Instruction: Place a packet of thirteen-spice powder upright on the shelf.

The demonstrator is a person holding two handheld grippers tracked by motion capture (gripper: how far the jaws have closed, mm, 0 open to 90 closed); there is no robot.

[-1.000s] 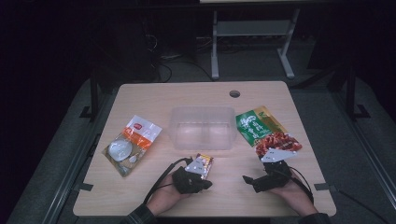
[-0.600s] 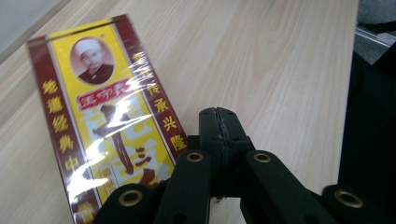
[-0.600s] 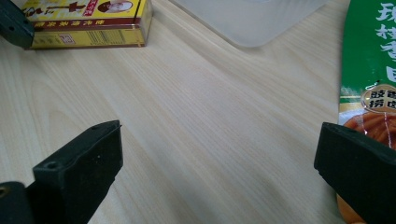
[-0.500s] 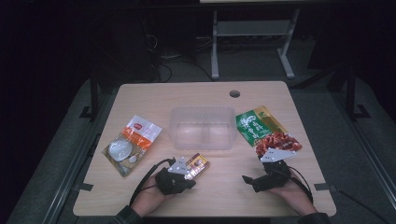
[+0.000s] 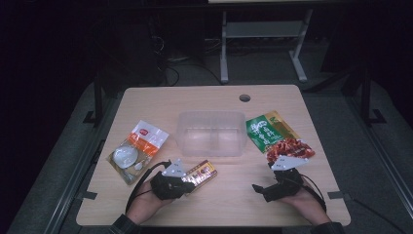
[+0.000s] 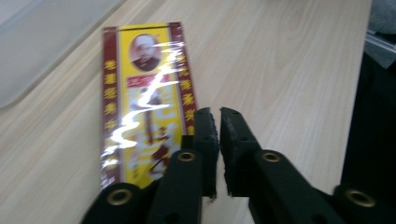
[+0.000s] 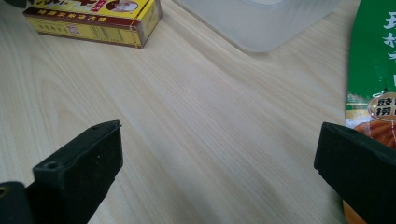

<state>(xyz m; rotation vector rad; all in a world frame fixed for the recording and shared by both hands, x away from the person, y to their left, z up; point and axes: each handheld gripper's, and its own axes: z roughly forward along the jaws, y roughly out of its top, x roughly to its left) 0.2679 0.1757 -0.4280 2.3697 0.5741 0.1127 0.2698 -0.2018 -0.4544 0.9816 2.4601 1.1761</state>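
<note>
Yellow-and-maroon seasoning box (image 5: 200, 173) lies flat near the table's (image 5: 204, 100) front edge, just in front of the clear plastic container (image 5: 211, 132). The left tongs (image 6: 218, 114) sit at its near end with the jaws a narrow slit apart — they have just been opening, and nothing is between them. The right tongs (image 5: 256, 188) rest wide and empty near the front right corner, beside the green snack pouch (image 5: 276, 136). Risk — a closing bite here could miss the box's edge and skid it towards the container.
</note>
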